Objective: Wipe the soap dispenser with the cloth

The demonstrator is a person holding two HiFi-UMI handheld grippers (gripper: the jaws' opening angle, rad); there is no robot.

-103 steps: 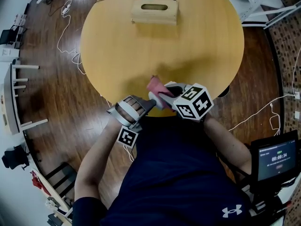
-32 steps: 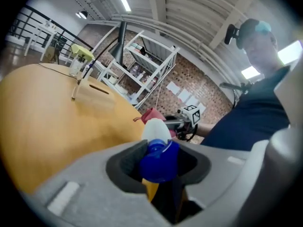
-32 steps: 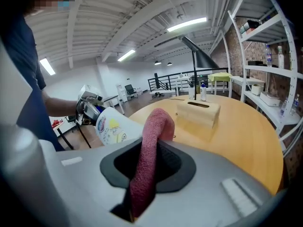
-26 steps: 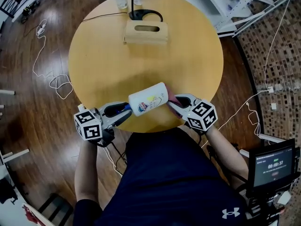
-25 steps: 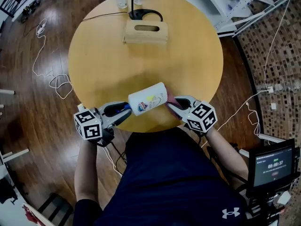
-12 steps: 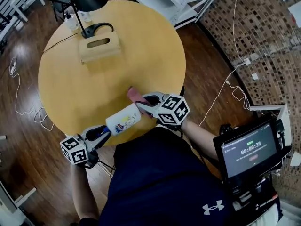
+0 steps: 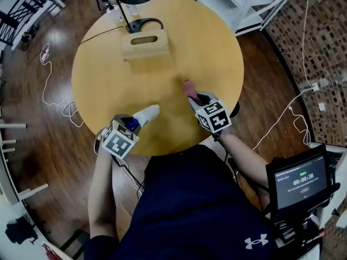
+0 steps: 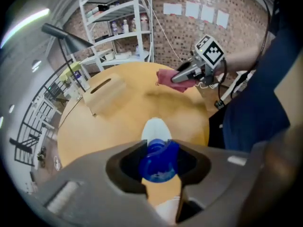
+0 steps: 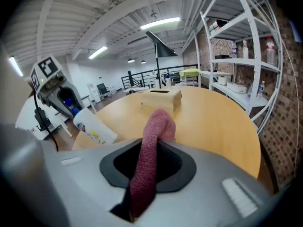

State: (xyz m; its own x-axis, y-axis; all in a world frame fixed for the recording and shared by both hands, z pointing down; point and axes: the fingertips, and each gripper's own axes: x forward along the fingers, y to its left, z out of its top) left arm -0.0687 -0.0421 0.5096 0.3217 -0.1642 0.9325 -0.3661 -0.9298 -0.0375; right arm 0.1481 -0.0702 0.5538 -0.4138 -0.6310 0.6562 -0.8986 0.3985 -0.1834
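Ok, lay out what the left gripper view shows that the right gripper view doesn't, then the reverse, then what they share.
Left gripper view only: the blue pump top of the soap dispenser clamped in the jaws of the left gripper, and the right gripper seen from outside. Right gripper view only: the dispenser's printed label, and the left gripper from outside with its marker cube. Both: the pink cloth held by the right gripper, the dispenser's white body, the round table, the wooden box and the black lamp.

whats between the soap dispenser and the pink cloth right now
Only bare table. In the head view nothing lies between the soap dispenser and the cloth, and the left gripper view shows the same.
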